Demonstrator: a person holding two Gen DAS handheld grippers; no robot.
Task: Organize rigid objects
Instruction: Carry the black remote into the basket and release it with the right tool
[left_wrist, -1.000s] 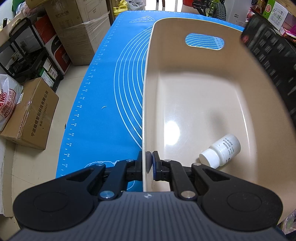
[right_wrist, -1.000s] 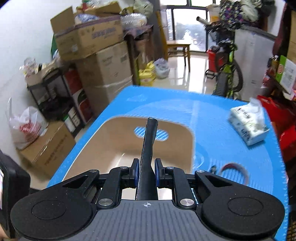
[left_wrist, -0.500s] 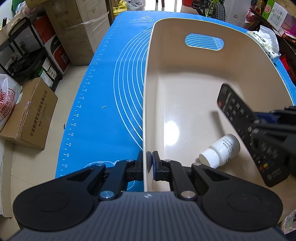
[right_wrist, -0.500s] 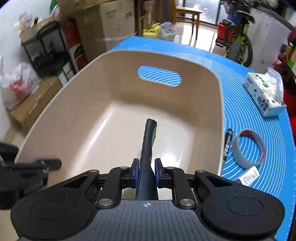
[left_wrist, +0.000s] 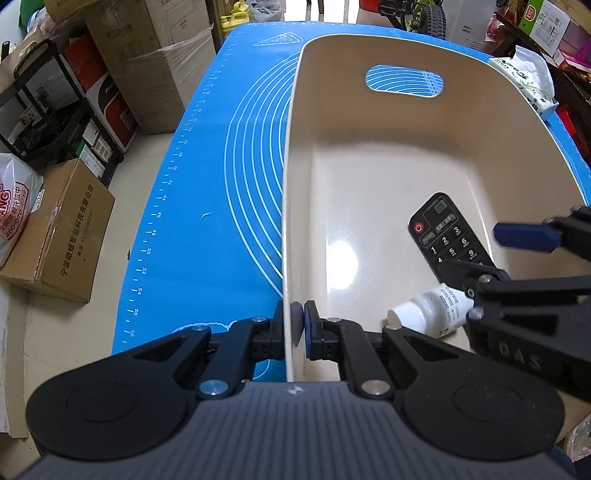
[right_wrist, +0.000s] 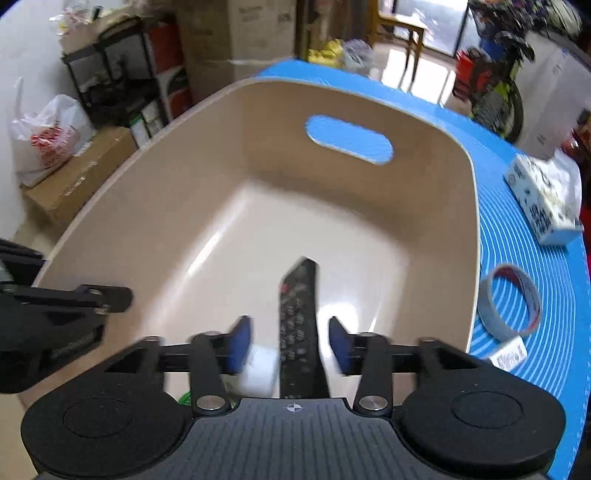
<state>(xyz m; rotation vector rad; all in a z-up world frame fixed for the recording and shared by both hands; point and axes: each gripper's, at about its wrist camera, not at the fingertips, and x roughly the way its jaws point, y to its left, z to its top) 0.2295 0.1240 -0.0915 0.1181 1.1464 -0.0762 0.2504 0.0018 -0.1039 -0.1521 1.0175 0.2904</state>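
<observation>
A beige plastic bin (left_wrist: 291, 147) stands on the blue mat. My left gripper (left_wrist: 298, 321) is shut on the bin's near left wall. Inside the bin, a black remote control (left_wrist: 448, 236) lies slanted on the floor, its near end by a white pill bottle (left_wrist: 424, 314). My right gripper (right_wrist: 290, 343) hangs low over the bin's near right part with its jaws opening. The remote (right_wrist: 299, 314) sits between the blue pads, and neither pad presses on it. The bottle (right_wrist: 258, 373) shows blurred just left of the remote. In the left wrist view the right gripper (left_wrist: 491, 254) reaches in from the right.
On the mat (left_wrist: 221, 184) right of the bin lie a tissue pack (right_wrist: 546, 199), a roll of tape (right_wrist: 511, 302) and a small white labelled item (right_wrist: 509, 356). Cardboard boxes (left_wrist: 55, 236) and a shelf stand on the floor to the left.
The right gripper came down into the bin with the remote and its jaws spread apart, leaving the remote on the bin floor. The left gripper kept its grip and place.
</observation>
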